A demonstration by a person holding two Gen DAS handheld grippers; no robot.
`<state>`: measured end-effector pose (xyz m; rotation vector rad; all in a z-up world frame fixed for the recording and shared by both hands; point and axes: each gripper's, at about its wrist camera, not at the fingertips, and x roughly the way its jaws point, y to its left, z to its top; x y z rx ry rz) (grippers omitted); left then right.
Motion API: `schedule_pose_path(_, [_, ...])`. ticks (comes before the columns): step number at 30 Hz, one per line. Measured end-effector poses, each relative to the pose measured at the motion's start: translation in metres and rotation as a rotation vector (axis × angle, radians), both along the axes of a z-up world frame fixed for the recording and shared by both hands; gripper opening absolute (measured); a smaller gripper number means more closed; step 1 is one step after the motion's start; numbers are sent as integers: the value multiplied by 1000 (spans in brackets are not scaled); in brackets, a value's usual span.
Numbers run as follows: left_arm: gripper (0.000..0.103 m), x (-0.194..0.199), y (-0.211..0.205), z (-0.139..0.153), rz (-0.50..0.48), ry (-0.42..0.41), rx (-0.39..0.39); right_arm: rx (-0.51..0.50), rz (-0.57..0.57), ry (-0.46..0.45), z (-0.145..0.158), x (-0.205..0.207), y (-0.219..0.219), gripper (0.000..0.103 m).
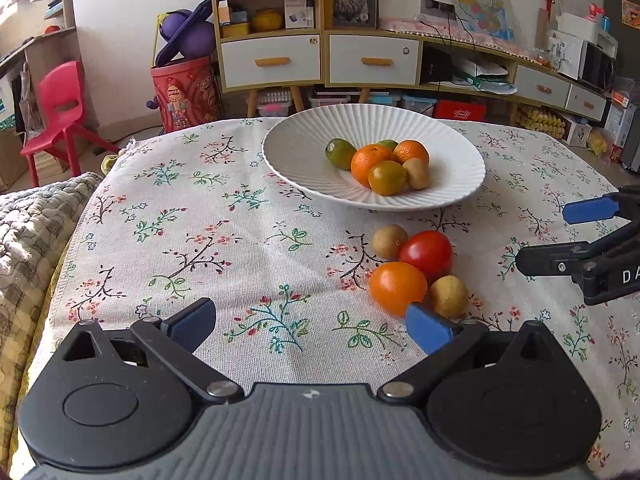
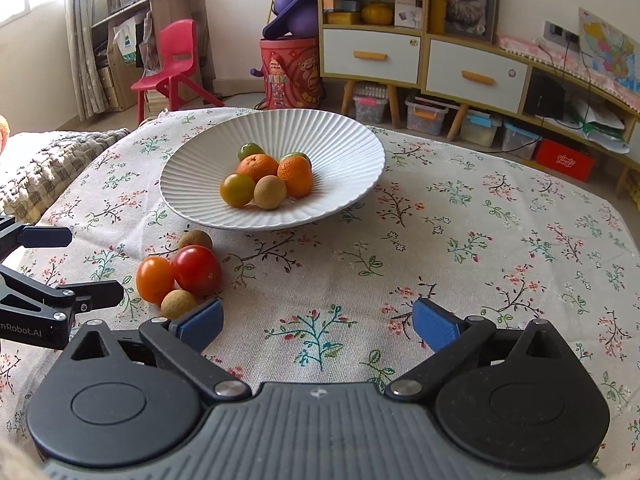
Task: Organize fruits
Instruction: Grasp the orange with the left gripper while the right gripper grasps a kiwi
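Note:
A white ribbed bowl [image 1: 304, 148] [image 2: 344, 140] holds several small fruits: oranges, green ones and a brown one. On the floral cloth in front of it lie a red tomato [image 1: 426, 254] [image 2: 197, 269], an orange tomato [image 1: 397, 286] [image 2: 154, 279] and two brown round fruits [image 1: 389, 241] [image 1: 449, 295]. My left gripper [image 1: 310, 326] is open and empty, its right fingertip beside the orange tomato. My right gripper [image 2: 316, 322] is open and empty, its left fingertip by the near brown fruit [image 2: 178, 303].
The floral tablecloth [image 1: 224, 240] covers the table. A quilted blanket [image 1: 28, 232] lies at the left edge. A red chair [image 1: 60, 112], a red bin [image 1: 186, 92] and shelving with drawers [image 1: 272, 60] stand beyond the table.

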<state>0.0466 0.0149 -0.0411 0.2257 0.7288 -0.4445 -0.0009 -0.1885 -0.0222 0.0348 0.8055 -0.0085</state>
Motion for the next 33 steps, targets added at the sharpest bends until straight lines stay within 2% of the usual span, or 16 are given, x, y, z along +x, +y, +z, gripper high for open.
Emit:
schedule_pose_path(4, [89, 1, -9, -8, -25, -5, 4, -27, 37, 21, -7, -1, 7, 101])
schedule_pose_path(7, [84, 2, -13, -12, -47, -1, -2, -44, 56, 31, -10, -1, 11, 101])
schedule_pose_path(10, [71, 3, -16, -13, -73, 13, -22, -47, 62, 39, -13, -2, 12, 101])
schedule_pose_path(12, [67, 3, -17, -13, -89, 12, -33, -46, 63, 44, -13, -3, 12, 101])
schedule_pose_path(21, [35, 5, -27, -12, -144, 8, -77, -48, 68, 53, -17, -5, 14, 101])
schedule_pose_path(23, [20, 6, -28, -11, -158, 14, -91, -51, 73, 53, -17, -5, 15, 101])
schedule_pose_path(24, [17, 6, -27, -10, -161, 17, -93, -51, 76, 53, -17, -6, 16, 101])
schedule_pose_path(33, [15, 6, -25, -4, -134, 29, -52, -40, 110, 50, -15, -3, 28, 100])
